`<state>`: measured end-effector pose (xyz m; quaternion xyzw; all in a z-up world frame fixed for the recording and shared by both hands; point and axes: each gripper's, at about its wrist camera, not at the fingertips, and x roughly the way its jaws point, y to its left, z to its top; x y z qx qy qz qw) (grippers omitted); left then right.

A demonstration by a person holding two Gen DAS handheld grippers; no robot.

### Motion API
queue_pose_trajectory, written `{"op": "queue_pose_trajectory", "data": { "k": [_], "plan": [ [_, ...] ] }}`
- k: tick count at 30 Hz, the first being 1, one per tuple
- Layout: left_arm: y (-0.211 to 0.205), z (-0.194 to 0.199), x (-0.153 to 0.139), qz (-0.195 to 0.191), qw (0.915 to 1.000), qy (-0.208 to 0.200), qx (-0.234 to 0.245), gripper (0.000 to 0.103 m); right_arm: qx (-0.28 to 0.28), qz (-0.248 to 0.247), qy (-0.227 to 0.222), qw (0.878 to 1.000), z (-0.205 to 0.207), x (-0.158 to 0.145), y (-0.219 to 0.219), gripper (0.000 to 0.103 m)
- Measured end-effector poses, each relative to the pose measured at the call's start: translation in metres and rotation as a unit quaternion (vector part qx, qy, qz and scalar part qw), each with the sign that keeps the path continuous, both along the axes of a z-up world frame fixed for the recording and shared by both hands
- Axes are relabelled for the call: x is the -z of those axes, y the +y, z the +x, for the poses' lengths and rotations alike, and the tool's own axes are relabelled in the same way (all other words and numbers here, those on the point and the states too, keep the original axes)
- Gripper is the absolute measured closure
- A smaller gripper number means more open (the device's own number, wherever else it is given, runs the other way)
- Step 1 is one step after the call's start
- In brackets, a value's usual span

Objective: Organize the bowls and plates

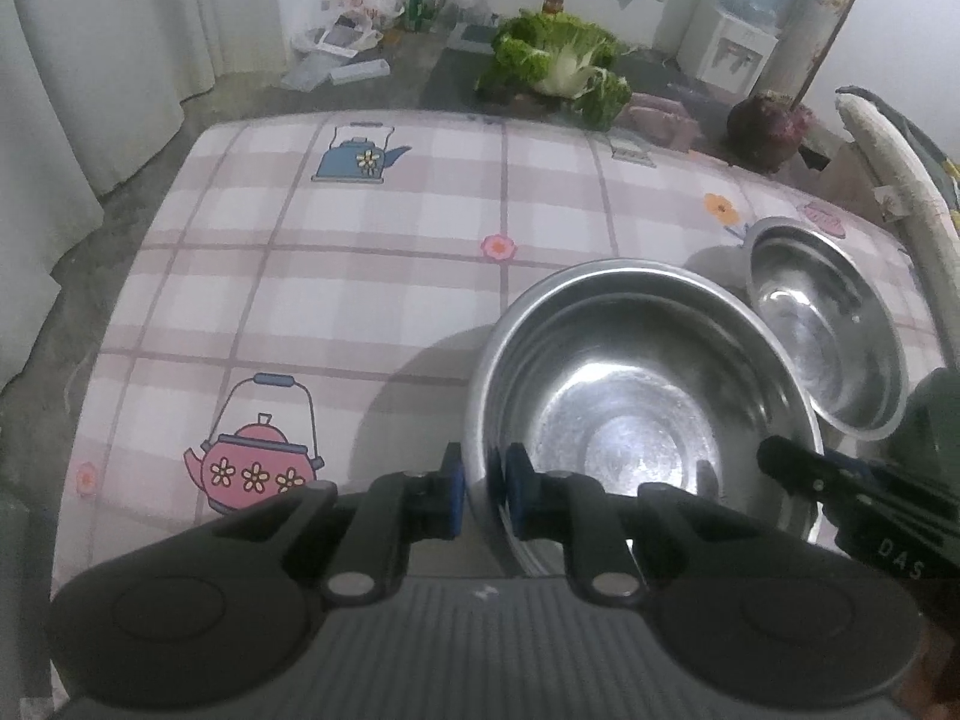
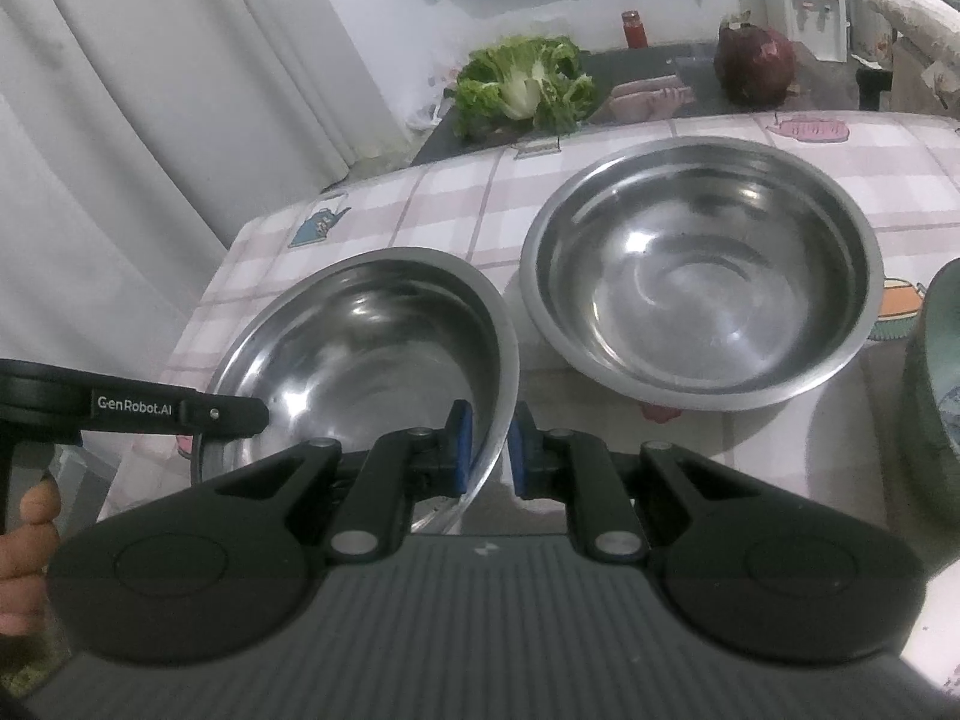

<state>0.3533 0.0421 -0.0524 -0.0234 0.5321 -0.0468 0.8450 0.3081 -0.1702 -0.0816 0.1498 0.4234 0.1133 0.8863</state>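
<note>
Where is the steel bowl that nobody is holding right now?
The free steel bowl sits on the checked tablecloth, right of and behind the gripped bowl, with the lettuce beyond it.

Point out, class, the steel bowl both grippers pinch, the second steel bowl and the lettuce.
Pinched steel bowl (image 1: 630, 420): left wrist view, inner base.
Second steel bowl (image 2: 702, 282): right wrist view, inner base.
Lettuce (image 2: 528, 84): right wrist view, leaves.

Your left gripper (image 1: 485, 492) points forward and level, its blue-padded fingers (image 1: 454, 495) drawn close together on either side of the near rim of the steel bowl (image 1: 636, 414). Your right gripper (image 2: 490, 450) clamps the same bowl's opposite rim, one pad (image 2: 461, 450) inside and one outside. Your left hand (image 2: 24, 546) shows at the edge of the right wrist view, wrapped around its handle.
</note>
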Motion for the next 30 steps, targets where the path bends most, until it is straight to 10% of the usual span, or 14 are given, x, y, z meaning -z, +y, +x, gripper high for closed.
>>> {"op": "queue_pose_trajectory", "data": {
  "k": [16,30],
  "plan": [
    [-0.075,0.002,-0.057,-0.006,0.997,-0.051,0.058,0.088,0.034,-0.004,-0.052,0.998,-0.016,-0.058,-0.067,0.091],
    [-0.159,0.054,-0.017,0.022,0.9954,-0.029,0.088,0.085,0.052,-0.066,-0.022,0.996,0.036,-0.036,-0.14,0.089]
  ]
}}
